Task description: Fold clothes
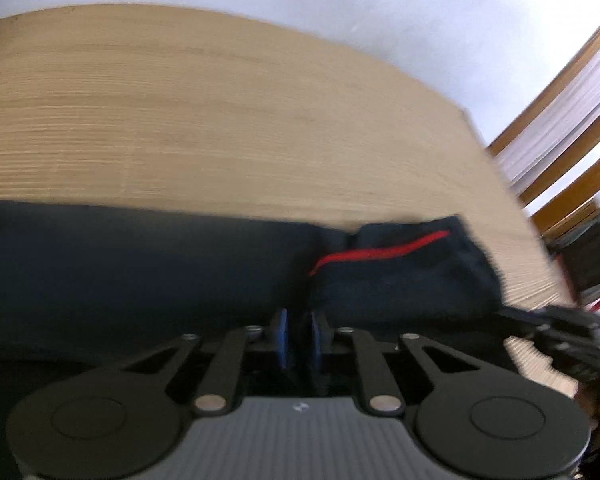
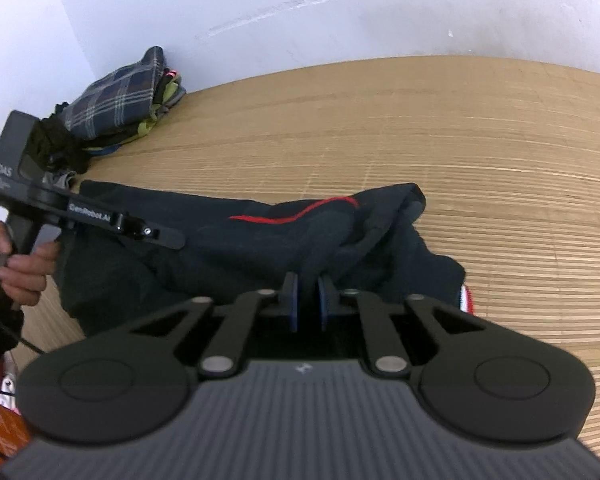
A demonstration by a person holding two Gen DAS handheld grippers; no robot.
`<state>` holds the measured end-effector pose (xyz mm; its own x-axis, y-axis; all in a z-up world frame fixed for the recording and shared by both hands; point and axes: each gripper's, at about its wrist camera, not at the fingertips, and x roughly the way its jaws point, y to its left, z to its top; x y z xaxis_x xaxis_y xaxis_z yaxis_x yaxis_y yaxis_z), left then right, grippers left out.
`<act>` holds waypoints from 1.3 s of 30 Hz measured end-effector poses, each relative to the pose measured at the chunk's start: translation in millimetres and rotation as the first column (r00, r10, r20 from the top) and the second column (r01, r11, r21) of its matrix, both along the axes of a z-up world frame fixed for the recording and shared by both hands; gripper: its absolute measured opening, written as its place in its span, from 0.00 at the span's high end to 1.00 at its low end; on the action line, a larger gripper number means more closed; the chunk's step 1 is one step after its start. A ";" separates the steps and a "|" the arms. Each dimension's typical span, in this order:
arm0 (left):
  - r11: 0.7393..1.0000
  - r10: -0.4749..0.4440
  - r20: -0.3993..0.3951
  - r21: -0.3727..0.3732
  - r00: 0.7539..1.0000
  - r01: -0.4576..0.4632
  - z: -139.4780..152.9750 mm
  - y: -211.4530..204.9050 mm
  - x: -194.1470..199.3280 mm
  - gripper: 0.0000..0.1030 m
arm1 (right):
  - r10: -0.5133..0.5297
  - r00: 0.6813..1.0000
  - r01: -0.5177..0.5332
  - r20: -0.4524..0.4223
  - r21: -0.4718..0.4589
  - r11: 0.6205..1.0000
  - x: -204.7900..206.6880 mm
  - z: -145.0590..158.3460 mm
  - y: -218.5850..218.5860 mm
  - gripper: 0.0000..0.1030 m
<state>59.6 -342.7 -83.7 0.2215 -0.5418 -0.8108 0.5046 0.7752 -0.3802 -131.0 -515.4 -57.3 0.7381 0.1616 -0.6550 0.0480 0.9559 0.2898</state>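
A dark navy garment (image 1: 140, 272) with a thin red stripe (image 1: 380, 254) lies along the near edge of the wooden table (image 1: 220, 120). My left gripper (image 1: 299, 320) is shut on a fold of the garment. In the right wrist view the same garment (image 2: 240, 248) shows bunched, its red stripe (image 2: 296, 213) on top. My right gripper (image 2: 308, 294) is shut on the cloth near its right end. The left gripper (image 2: 156, 234) also shows there at the garment's left end, held by a hand (image 2: 24, 268).
A pile of folded clothes with a plaid piece (image 2: 120, 100) on top sits at the table's far left corner by the white wall. A wooden chair (image 1: 560, 120) stands beyond the table's right edge. An orange box (image 2: 0, 424) lies low left.
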 end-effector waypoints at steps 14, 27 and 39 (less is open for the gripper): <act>0.999 -0.029 0.029 0.042 0.999 0.028 7.1 7.8 -13.5 0.73 | 0.041 0.995 -0.060 -0.089 -0.213 0.975 42.2 -27.1 30.6 0.71; 0.952 0.249 0.101 0.157 0.963 -0.262 18.4 198.4 -3.5 0.66 | 0.275 0.957 -0.225 0.094 -0.362 0.905 64.6 41.5 158.9 0.39; 0.945 -0.110 0.248 0.327 0.963 0.024 1.0 293.7 45.4 0.62 | 0.548 0.836 -0.501 0.030 -0.366 0.785 206.5 0.3 385.3 0.40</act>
